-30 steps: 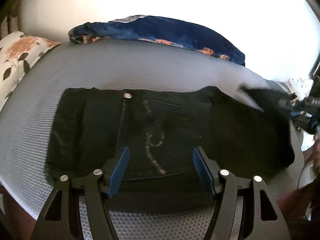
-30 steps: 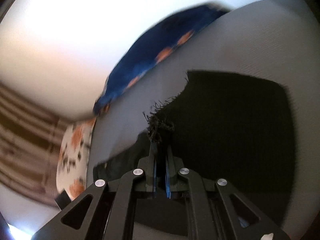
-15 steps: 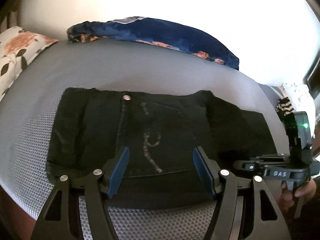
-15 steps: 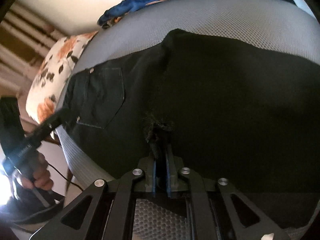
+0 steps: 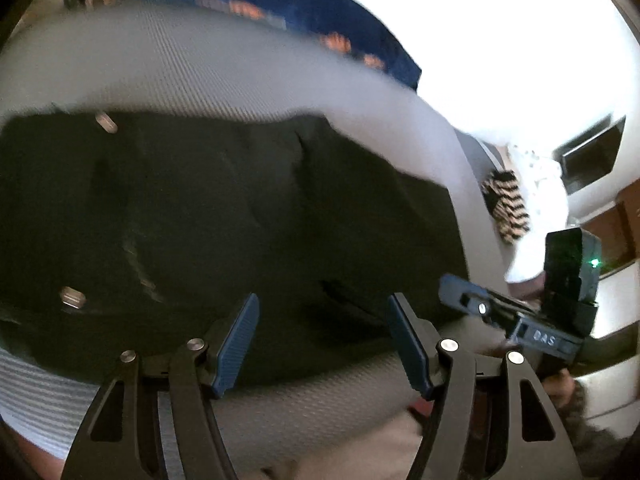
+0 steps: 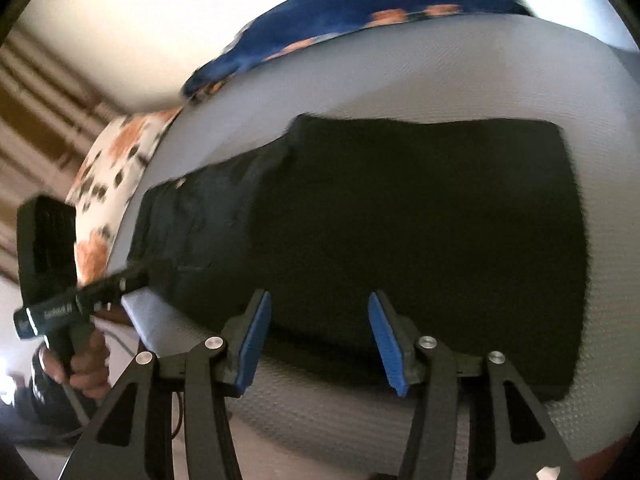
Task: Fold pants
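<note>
The black pants [image 6: 400, 232] lie folded into a broad dark slab across the middle of the right wrist view, on a grey mattress [image 6: 460, 72] with a fine waffle-textured cover; in the left wrist view they fill the left and centre, their near edge just above the fingertips. The right gripper [image 6: 320, 336] has just been opening: its blue ribbed pads [image 6: 254, 344] now stand apart with nothing pinched between them, only the pants' near edge lying past the tips. The left gripper [image 5: 324, 344] also stands open and empty over the near hem. The likeliest trouble, as I judge it, is that the freshly dropped layer springs back or slides: the cloth looks like heavy denim, stiff at the pocket seams and metal rivets [image 5: 72, 296], and the mattress gives under pressure, so a pad dragged across the top could ruck the fold. A shallow pinch at the edge could also take only the upper layer and peel it open. Both pictures are blurred, so layer edges are hard to read. A blue floral blanket [image 6: 360, 24] sits at the top, and a flowered pillow [image 6: 108, 184] at middle left.
</note>
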